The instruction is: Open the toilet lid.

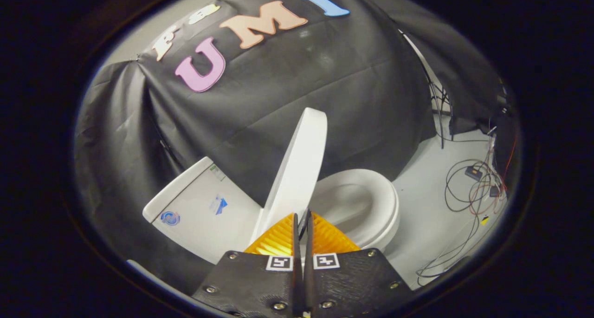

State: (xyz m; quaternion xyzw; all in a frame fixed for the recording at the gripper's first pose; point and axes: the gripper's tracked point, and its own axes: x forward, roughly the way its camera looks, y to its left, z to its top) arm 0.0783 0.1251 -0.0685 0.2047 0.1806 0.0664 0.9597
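The hand-held gripper (301,223) sits at six o'clock with its two fingers (278,239) drawn in to a narrow slit, pads nearly together and nothing clearly pinched between them; the tips end right at the lower edge of the toilet lid (297,169), though I cannot tell if they touch it. The lid stands raised, nearly upright, leaning from the fingertips up toward twelve o'clock. Just beyond the fingers at about two o'clock lies the toilet seat (371,202), a white oval ring, down and uncovered. At about nine o'clock from the fingertips is the white tank (199,206), its flat top carrying small stickers. Behind everything hangs wrinkled black cloth (278,90) forming the booth wall, draped in folds down to the floor (427,206), which is pale and smooth. Out at three o'clock, well apart from the toilet, loose cables (468,192) coil over the floor beside a thin metal stand (438,109).
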